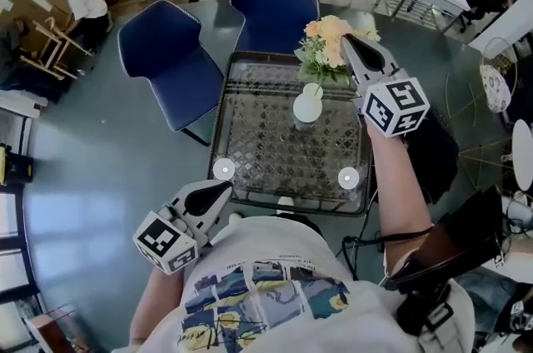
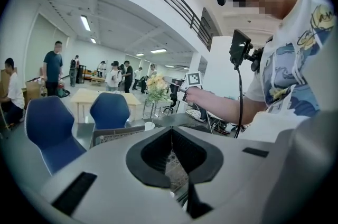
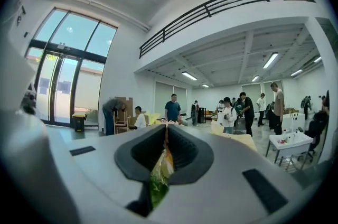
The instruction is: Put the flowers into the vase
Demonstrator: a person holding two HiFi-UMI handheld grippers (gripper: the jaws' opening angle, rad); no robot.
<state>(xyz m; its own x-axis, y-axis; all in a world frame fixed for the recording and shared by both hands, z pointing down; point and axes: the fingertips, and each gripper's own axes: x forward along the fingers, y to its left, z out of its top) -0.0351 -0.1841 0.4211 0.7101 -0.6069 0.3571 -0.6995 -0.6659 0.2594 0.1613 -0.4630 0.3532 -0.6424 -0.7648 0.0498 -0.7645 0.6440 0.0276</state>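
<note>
**Printed shirt at the bottom edge, flowers up in the right claw**

Head view: closest to the camera is the person's printed shirt [image 1: 266,293]. Just above it on the left, the left claw [image 1: 223,190] hangs off the near corner of the mesh-patterned surface [image 1: 275,151], with its jaws together. On the right, a bare forearm runs up to the right claw [image 1: 348,42], which is clamped on the flowers [image 1: 325,39], a peach and cream bunch with green leaves. The white vase [image 1: 307,106] stands upright on the surface, just below the bunch in this picture. From here it is unclear whether the stems reach its mouth. Two blue chairs [image 1: 162,60] stand at the far side.

Left gripper view: the left claw [image 2: 170,130] is closed with nothing held, and only the mesh of the surface shows behind its pads. Beyond it, the flowers [image 2: 157,88] are in the air, gripped from the right side. The vase [image 2: 149,126] sits lower down on the surface, apart from the bunch.

Right gripper view: the right claw [image 3: 166,125] points across the hall. Its jaws are pressed on green leaves and a peach bloom of the flowers [image 3: 160,170], which are wedged between the pads. People stand in the background.
</note>
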